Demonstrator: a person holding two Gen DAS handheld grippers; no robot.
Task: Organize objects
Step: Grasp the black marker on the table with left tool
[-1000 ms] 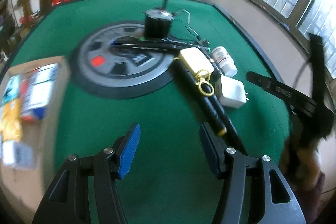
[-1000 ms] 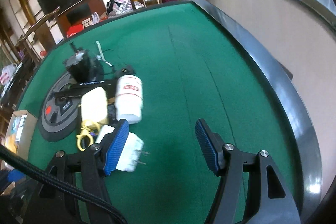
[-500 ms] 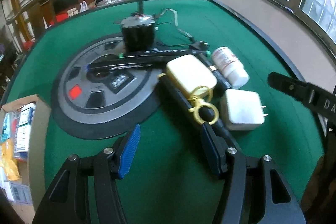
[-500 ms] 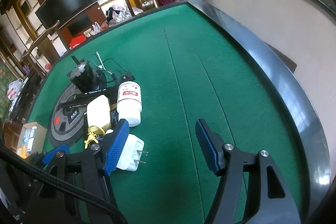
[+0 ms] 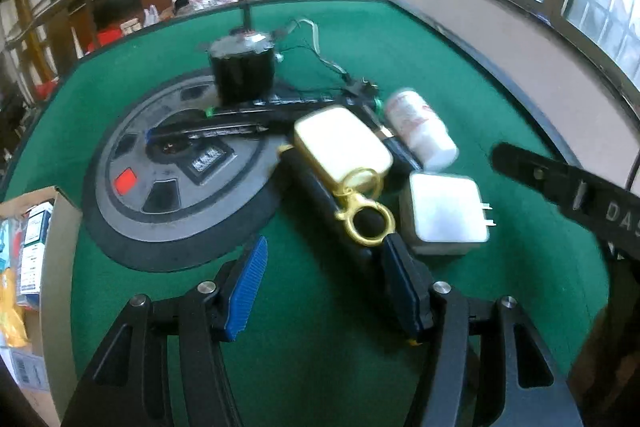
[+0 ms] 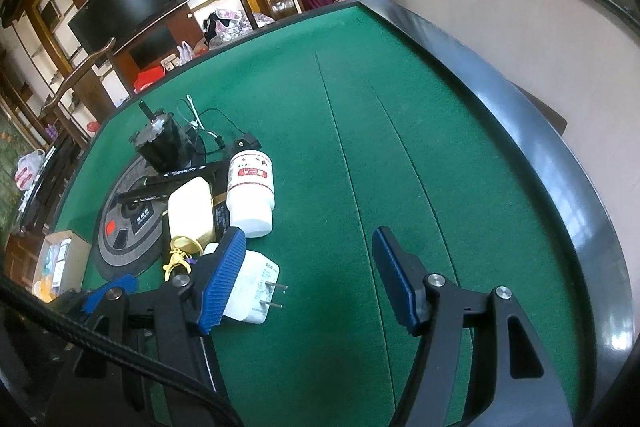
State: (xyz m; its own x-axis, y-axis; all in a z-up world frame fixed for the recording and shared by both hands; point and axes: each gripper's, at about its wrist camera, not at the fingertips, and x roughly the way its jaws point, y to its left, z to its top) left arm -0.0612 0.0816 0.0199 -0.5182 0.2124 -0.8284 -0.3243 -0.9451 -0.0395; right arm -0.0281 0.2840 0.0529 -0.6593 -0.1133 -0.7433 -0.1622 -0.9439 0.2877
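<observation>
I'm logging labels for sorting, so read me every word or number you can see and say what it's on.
"DAS", cut off at the frame edge: on the right gripper.
White bottle: red label, print too small to read.
Charger: faint marks, unreadable.
Grey disc: label blurred.
Boxes in the carton: print blurred.

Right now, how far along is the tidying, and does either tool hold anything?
The cardboard box at the table's edge already holds packets. Nothing is in hand: the left tool and right tool are both open and empty. Still loose on the green felt: the white charger, the white bottle, the cream case with its gold clasp, and the black motor.
</observation>
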